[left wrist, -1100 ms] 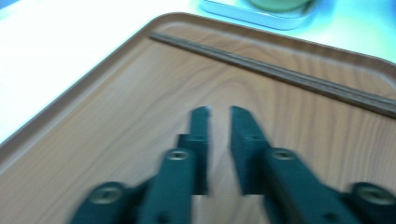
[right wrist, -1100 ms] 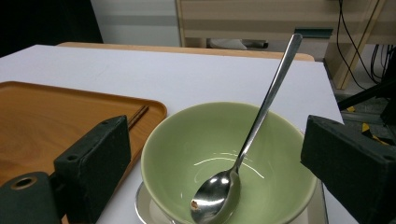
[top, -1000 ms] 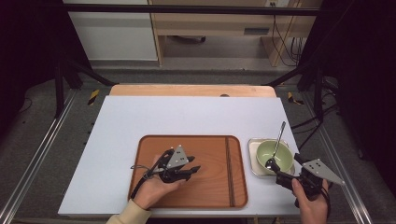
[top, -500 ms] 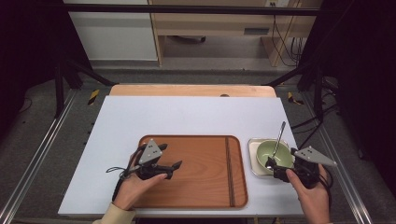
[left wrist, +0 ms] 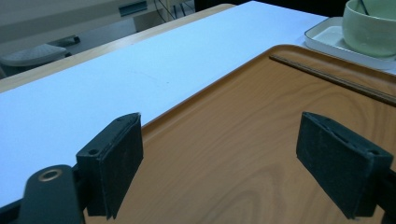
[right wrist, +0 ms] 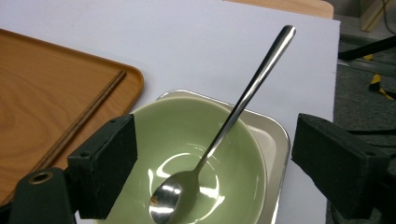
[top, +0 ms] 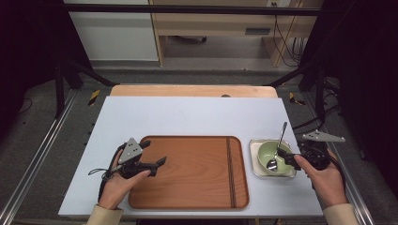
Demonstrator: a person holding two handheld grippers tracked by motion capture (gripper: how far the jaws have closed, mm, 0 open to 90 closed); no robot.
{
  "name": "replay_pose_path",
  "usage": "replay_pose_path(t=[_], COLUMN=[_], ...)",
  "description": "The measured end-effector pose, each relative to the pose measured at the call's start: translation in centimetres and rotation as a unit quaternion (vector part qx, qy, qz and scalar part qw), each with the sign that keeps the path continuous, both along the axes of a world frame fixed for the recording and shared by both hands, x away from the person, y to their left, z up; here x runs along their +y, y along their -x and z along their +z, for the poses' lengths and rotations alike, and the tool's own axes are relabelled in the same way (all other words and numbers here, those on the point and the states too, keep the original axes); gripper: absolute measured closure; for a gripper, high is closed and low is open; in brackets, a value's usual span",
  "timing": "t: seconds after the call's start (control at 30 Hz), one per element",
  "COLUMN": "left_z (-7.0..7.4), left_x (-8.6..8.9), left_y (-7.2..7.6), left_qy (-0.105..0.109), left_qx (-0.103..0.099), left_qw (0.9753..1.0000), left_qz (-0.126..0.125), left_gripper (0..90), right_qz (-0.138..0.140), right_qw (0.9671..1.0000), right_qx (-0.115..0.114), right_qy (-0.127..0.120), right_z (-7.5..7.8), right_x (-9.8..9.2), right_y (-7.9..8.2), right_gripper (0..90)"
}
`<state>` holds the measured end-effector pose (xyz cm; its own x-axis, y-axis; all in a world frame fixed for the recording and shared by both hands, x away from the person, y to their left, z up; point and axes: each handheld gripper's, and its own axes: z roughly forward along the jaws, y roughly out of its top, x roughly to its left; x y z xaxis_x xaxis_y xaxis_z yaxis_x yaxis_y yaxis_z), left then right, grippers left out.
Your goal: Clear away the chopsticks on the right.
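While the desk [top: 187, 112] lies mostly bare, my wooden tray [top: 197, 173] sits near its front edge, and the small white dish [top: 256, 145] lies just beside it at three o'clock. On that dish stands the green bowl [top: 274, 157], a long steel spoon [right wrist: 224, 130] leaning toward one o'clock. My right claw [top: 285, 158] gapes wide around the bowl's rim; I should close gently on the near wall, keeping the spoon undisturbed. My left claw [top: 157, 164] waits wide over the tray, holding nothing.
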<state>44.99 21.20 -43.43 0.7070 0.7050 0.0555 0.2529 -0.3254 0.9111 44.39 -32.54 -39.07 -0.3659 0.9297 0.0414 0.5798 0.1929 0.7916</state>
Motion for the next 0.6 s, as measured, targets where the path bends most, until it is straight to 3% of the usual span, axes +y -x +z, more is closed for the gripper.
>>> replay_pose_path(t=[0.07, 0.3, 0.6], left_z=[0.1, 0.5, 0.7], left_x=[0.5, 2.1, 3.8], left_y=[0.0, -0.1, -0.2], left_qy=[0.005, 0.009, 0.021], left_qx=[-0.001, -0.005, -0.01], left_qw=[1.0, 0.9997, 0.9988], left_qz=[0.005, 0.024, 0.044], left_gripper=[14.6, 14.6, 14.7], right_qz=[0.006, 0.017, 0.022], right_qw=[0.9999, 0.9997, 0.9991], right_qx=[0.007, 0.018, 0.031], right_qy=[-0.012, 0.008, -0.015], right_z=[0.2, 0.6, -0.2], right_x=[-0.1, -0.4, -0.6], right_y=[-0.5, -2.4, -4.6], right_gripper=[16.2, 21.2, 24.4])
